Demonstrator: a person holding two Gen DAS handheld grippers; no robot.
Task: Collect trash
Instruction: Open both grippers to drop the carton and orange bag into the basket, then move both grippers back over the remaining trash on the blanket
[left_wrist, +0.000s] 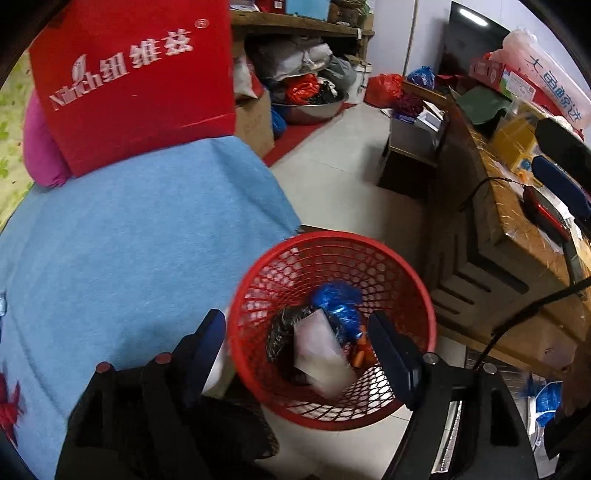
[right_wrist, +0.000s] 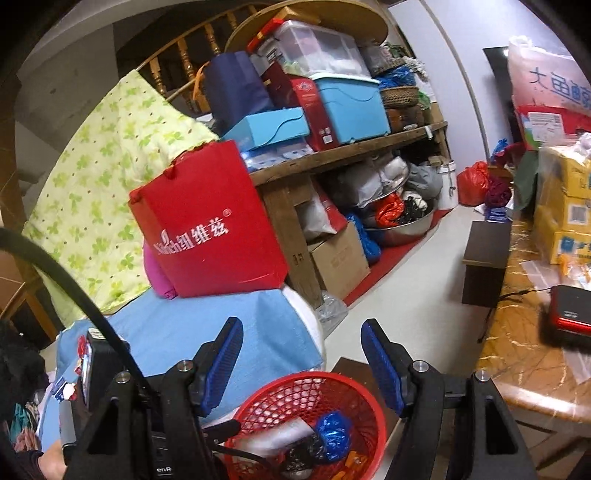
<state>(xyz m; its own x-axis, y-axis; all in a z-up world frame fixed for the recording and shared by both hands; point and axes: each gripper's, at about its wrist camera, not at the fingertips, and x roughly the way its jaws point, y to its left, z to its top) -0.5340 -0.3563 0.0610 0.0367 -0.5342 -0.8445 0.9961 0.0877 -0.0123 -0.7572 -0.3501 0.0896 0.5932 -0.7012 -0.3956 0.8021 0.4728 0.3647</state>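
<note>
Both claws (left_wrist: 297, 349) (right_wrist: 303, 363) open (empty) above red basket (left_wrist: 258, 280).

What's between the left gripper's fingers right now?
Nothing held. In the left wrist view the open left gripper frames the red basket below, a white packet lying inside.

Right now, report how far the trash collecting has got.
Done: the red basket already holds a blue bag, black wrapper and white packet. In hand: nothing; the left gripper and right gripper are open. Left: cannot tell.
</note>
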